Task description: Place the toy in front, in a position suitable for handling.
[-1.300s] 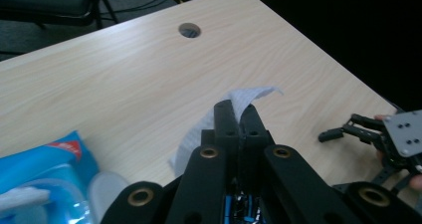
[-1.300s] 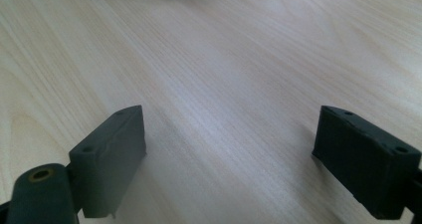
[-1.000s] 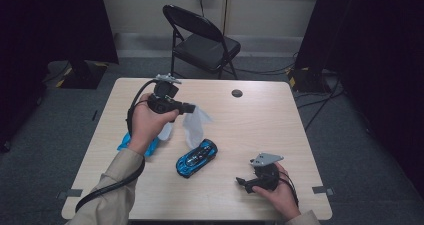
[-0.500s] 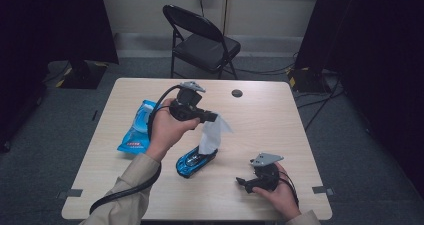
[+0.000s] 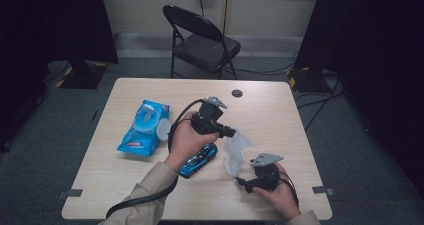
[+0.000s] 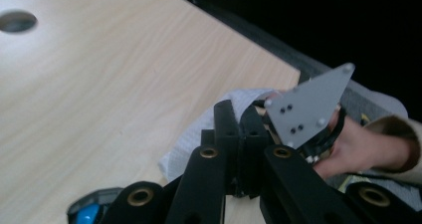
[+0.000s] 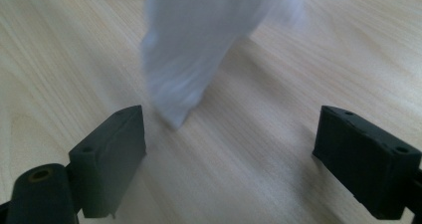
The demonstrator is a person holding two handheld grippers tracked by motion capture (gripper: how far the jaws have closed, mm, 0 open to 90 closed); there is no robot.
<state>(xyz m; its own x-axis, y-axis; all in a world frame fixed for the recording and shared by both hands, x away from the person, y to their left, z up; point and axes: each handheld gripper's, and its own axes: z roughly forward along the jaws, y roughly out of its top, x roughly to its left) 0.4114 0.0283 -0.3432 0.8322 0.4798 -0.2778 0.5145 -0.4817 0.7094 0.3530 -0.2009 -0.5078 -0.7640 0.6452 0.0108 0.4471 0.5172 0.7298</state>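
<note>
While the left gripper (image 5: 233, 133), jaws clamped on a white wipe (image 5: 236, 151), hangs above the middle of the table (image 5: 270, 105), the right gripper (image 5: 239, 180) rests near the front edge with its jaws wide apart and bare. Open wood lies toward the far edge and right side; a blue toy car (image 5: 198, 159) and wipe pack (image 5: 144, 126) sit left. Since a second ago, the wipe has travelled rightward from over the pack to just before the right gripper.

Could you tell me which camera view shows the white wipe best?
The high view: there the whole white wipe hangs from the shut left gripper, above the table. The left gripper view shows a crumpled part behind the jaws; the right gripper view shows its blurred lower end between the open right gripper.
</note>
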